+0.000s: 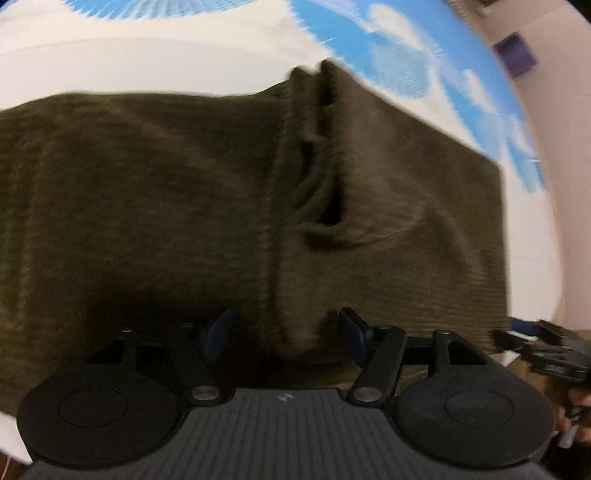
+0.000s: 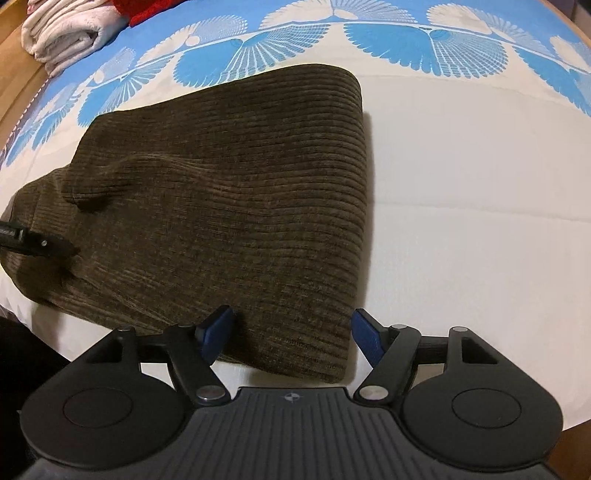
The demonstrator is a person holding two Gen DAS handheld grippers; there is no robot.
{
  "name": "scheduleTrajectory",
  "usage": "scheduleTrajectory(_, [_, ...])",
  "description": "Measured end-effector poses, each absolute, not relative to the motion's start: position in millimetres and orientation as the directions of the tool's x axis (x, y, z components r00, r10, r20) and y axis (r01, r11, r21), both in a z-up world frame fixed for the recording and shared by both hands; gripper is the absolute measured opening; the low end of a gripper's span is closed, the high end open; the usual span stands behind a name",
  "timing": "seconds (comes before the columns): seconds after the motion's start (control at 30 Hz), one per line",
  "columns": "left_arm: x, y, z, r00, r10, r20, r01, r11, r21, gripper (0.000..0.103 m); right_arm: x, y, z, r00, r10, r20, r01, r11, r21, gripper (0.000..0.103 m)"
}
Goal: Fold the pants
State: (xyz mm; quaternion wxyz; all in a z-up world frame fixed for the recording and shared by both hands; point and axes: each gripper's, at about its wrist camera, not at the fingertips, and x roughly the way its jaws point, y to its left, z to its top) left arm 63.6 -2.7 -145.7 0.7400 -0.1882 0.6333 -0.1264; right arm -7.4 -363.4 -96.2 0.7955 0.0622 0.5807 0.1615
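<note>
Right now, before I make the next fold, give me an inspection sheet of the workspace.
Surface: bed cover, white middle, blue fan-pattern border.
Job's things: brown corduroy pants, already folded into a thick rectangle lying flat; a raised wrinkle near their left end, and layered edges showing in the left wrist view.
Clutter: stack of folded pale towels at the far left corner, a red cloth beside it.
Grippers: left gripper open, fingers straddling a ridge of fabric; right gripper open, astride the near corner of the pants.
Cables: nothing seen.
Surroundings: wooden bed frame at the left; pale wall in the left wrist view.
</note>
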Motion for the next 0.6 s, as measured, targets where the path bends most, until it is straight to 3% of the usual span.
scheduleTrajectory(0.1, [58.0,-14.1,-143.6,0.156,-0.407,-0.900,0.041,0.913,-0.405,0.035,-7.3,-361.1,-96.9,0.275,0.322,-0.906,-0.190,0.942,0.277,0.073])
scheduleTrajectory(0.13, [55.2,-16.3,-141.0,0.165,-0.387,-0.907,0.078,0.922,-0.379,0.020,-7.2,-360.1,-98.0,0.272,0.321,-0.907,-0.195,0.942,0.274,0.073])
scheduleTrajectory(0.17, [54.9,-15.4,-137.8,0.174,-0.395,-0.902,0.088,0.919,-0.385,0.017,-8.5,-358.4,-97.8,0.270,0.318,-0.909,-0.201,0.942,0.270,0.073])
scheduleTrajectory(0.33, [39.9,14.6,-97.6,0.293,-0.589,-0.753,0.123,0.805,-0.581,0.015,-12.3,-356.2,-98.6,0.274,0.307,-0.912,-0.225,0.942,0.249,0.071])
scheduleTrajectory(0.4, [28.4,19.6,-90.6,0.272,-0.629,-0.729,0.176,0.777,-0.604,0.015,-13.6,-361.0,-99.5,0.270,0.312,-0.911,-0.213,0.942,0.259,0.070])
scheduleTrajectory(0.53, [18.3,6.5,-119.9,0.123,-0.475,-0.871,0.255,0.863,-0.435,0.014,-16.6,-367.6,-103.1,0.252,0.326,-0.911,-0.217,0.937,0.275,0.065])
scheduleTrajectory(0.6, [19.4,7.8,-122.9,0.147,-0.397,-0.906,0.271,0.897,-0.349,0.018,-18.7,-367.7,-102.4,0.248,0.324,-0.913,-0.232,0.935,0.269,0.062])
